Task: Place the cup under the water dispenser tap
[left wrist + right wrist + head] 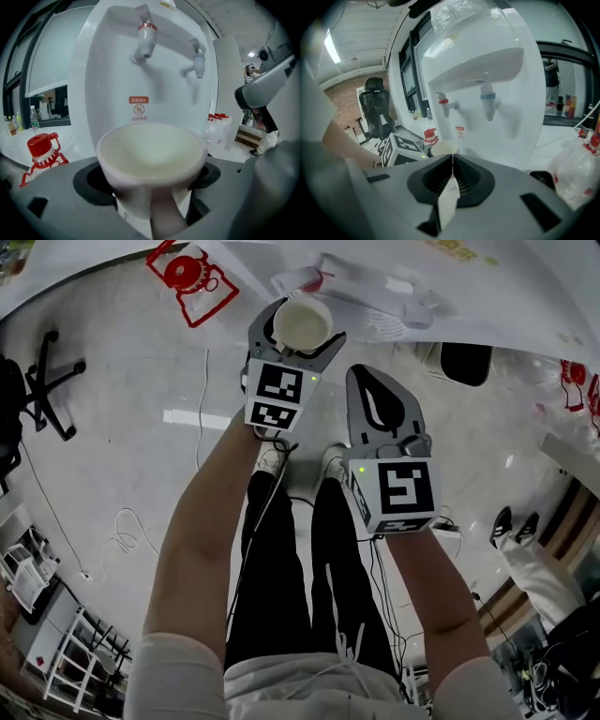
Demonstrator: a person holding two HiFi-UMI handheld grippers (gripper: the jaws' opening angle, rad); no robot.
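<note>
Right gripper [452, 161] is closed and empty. Left gripper [300, 331] clamps the cup [151, 152] upright before the dispenser [108, 84], lower than its red tap [144, 42].

This looks like an office workroom, perhaps a lab. A white water dispenser [487, 70] stands at twelve o'clock beside dark-framed windows [47, 61]. At ten o'clock a black swivel chair [375, 110] sits before a brick wall [347, 103], under a ceiling strip light [332, 47]. Loose cables [202, 399] trail across the glossy pale floor [122, 446], and a wire rack [75, 643] stands at seven o'clock.
</note>
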